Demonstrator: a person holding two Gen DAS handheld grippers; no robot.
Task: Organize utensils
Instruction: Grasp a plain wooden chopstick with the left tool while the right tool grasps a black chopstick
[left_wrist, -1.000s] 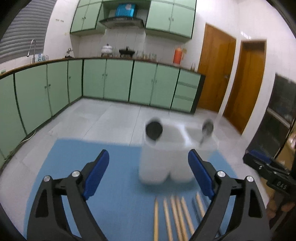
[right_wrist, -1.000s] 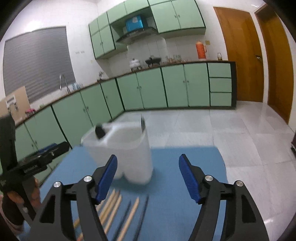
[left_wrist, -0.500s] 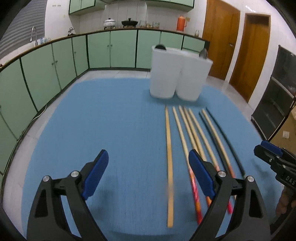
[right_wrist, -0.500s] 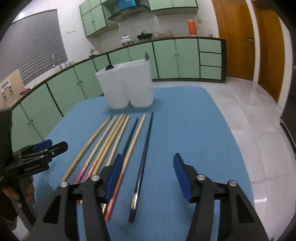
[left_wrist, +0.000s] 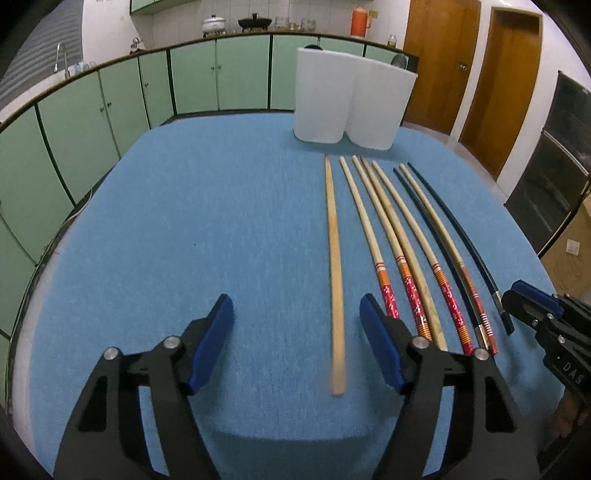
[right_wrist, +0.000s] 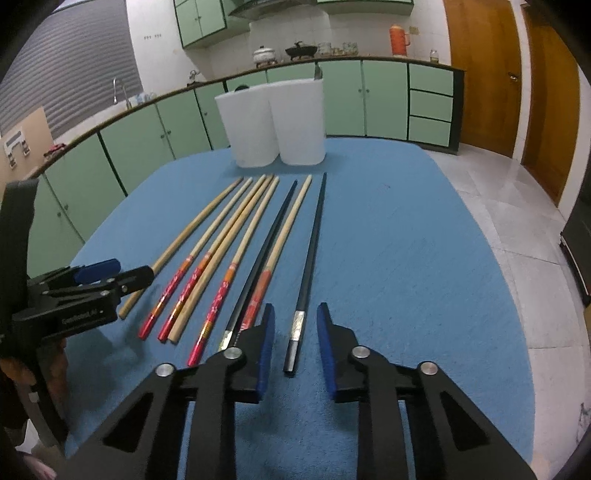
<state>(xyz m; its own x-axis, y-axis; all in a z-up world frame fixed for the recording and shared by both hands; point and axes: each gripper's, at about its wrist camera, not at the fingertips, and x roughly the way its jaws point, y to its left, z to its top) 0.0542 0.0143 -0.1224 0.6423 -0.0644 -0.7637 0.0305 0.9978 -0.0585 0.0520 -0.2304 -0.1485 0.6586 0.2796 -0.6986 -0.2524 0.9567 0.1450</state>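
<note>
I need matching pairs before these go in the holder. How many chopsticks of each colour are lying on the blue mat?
Plain wooden chopsticks: 2
Wooden chopsticks with red-patterned handles: 4
Black chopsticks: 2
Total: 8
</note>
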